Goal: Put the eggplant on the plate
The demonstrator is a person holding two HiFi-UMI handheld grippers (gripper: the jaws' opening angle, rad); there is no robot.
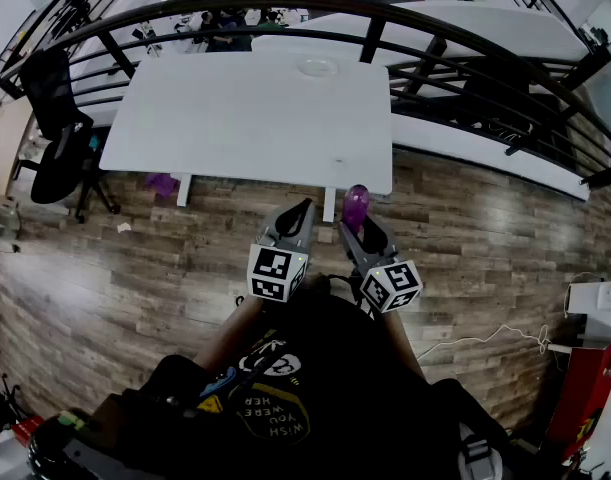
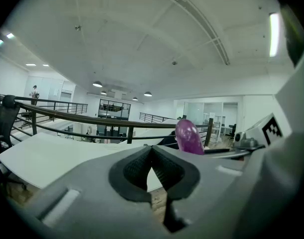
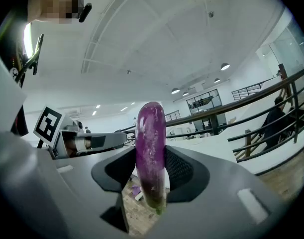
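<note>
Head view: a white table [image 1: 235, 118] fills the upper middle, and a pale plate [image 1: 317, 67] sits on it toward 12 o'clock, well apart from both tools. Below the table's near edge, the left gripper [image 1: 301, 210] and the right gripper [image 1: 360, 230] reach forward side by side over the wood floor [image 1: 485, 248]. The purple eggplant [image 1: 356, 204] stands upright at the right gripper's tips, just right of centre. A black office chair [image 1: 55, 128] is at 9 o'clock. A small purple object [image 1: 162, 183] lies on the floor under the table's left end.

Left gripper view: the left gripper [image 2: 152, 151] has its dark pads [image 2: 134, 171] pressed together with nothing between them. The eggplant [image 2: 189, 137] shows at 2 o'clock from the tips, held by the right gripper [image 2: 251, 144] beside it. The table [image 2: 47, 151] lies at 9 o'clock.

Right gripper view: the right gripper [image 3: 151, 171] clamps the eggplant [image 3: 151, 133] between its pads, fairly wide apart. The eggplant stands upright at centre, green stem end down. The left gripper [image 3: 82, 142] is at 9 o'clock.
</note>
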